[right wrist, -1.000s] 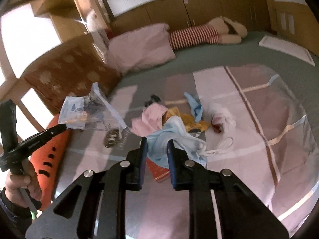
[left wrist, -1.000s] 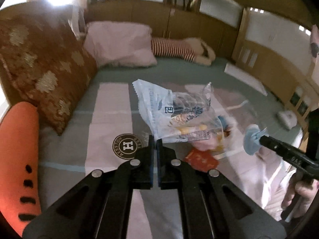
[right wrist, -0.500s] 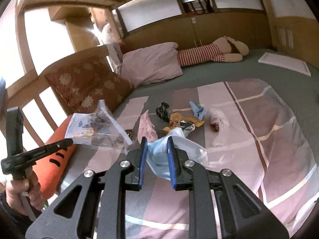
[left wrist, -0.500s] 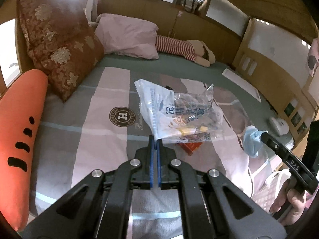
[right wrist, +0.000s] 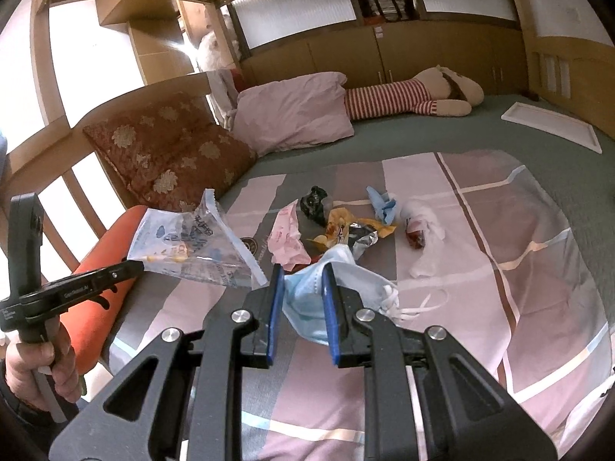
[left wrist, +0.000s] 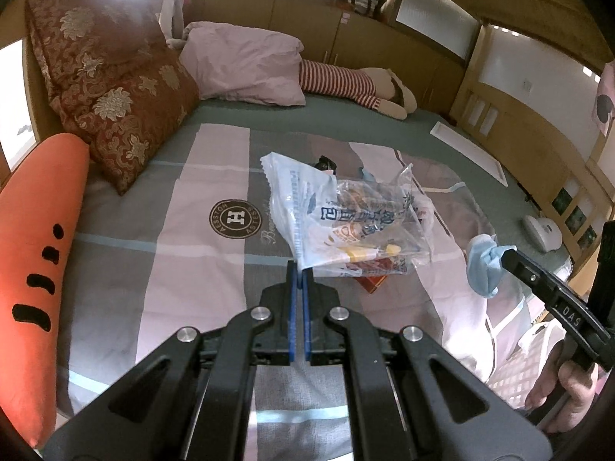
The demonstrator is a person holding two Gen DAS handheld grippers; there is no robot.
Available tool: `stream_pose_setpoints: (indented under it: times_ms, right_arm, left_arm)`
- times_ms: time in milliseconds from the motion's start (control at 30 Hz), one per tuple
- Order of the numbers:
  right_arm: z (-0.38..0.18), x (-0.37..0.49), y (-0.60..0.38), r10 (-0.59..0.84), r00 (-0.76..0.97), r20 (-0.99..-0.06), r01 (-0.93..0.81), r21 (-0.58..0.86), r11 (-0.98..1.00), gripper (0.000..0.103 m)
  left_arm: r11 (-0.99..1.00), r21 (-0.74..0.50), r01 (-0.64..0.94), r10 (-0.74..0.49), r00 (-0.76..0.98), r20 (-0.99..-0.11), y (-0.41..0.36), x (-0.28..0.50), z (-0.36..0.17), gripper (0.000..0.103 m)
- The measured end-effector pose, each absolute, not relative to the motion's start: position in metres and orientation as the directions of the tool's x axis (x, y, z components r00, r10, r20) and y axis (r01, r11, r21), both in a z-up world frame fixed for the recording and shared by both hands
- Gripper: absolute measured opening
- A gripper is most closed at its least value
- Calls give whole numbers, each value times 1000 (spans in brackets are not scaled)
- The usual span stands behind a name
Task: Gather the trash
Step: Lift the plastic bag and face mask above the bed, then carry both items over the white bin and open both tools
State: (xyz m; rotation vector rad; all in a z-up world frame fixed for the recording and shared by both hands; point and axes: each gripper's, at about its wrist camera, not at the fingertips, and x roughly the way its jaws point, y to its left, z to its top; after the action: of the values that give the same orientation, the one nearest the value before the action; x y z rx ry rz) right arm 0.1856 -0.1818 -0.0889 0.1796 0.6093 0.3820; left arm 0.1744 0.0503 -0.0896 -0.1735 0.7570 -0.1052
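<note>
My left gripper (left wrist: 299, 269) is shut on a clear printed plastic bag (left wrist: 346, 223) and holds it above the bed; the bag also shows in the right wrist view (right wrist: 184, 242). My right gripper (right wrist: 303, 272) is shut on a crumpled blue face mask (right wrist: 326, 280), lifted off the blanket; the mask also shows in the left wrist view (left wrist: 482, 265). More trash lies on the striped blanket: a pink wrapper (right wrist: 286, 236), a black wrapper (right wrist: 315, 201), a yellow and silver wrapper (right wrist: 351, 230), a blue scrap (right wrist: 382, 203), white tissue (right wrist: 421, 219) and a red packet (left wrist: 373, 282).
An orange carrot cushion (left wrist: 34, 253) lies along the left edge. A red patterned cushion (left wrist: 115, 88), a pink pillow (left wrist: 246, 65) and a striped plush toy (left wrist: 346, 84) lie at the head. A white board (right wrist: 549, 123) lies at the far right. Wooden rails surround the bed.
Both grippers have pulled back and risen from the bed, carrying the plastic bag and the face mask away from the trash pile. Neither grip has changed.
</note>
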Motion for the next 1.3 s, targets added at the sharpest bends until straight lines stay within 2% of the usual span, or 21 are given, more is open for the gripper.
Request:
stream_pose_setpoints:
  times_ms: [500,700,900,1033,1167,1200,1233,1300]
  right_arm:
    - [-91,185,-185,384,759,-526,-286,261,922,21]
    - [-72,156,-218,370,802,-470,-253,294,922,21]
    - [-56,81,-294,235,854,-464,-126,252,959,21]
    - [-61,28,-350,91,855,-510,16,201,979,21]
    - [-89,-4,-394,1,816,-578,143,203,969,21]
    - [-98,-8,-403,-19,802,-597,176,206,963,28]
    - [-109,-12,-414,-41,781,-623,219,212,953,48]
    - [-121,-21,-431,-75,765,-640,287,235,929,73]
  left_arm:
    - [987,-156,35,-132,726,-675,45,176,-92,3]
    - [992,-119,50,-118,724,-680,39,176,-95,3]
    - [990,-101,98,-141,720,-679,28,172,-95,3]
    - [986,-96,139,-167,716,-678,14,171,-94,3]
    - [972,-79,221,-216,715,-665,-16,164,-91,3]
    - [968,-83,238,-232,712,-663,-22,161,-90,3]
    - [958,-86,272,-259,703,-662,-35,158,-89,3]
    - [940,-78,332,-299,692,-657,-58,149,-86,3]
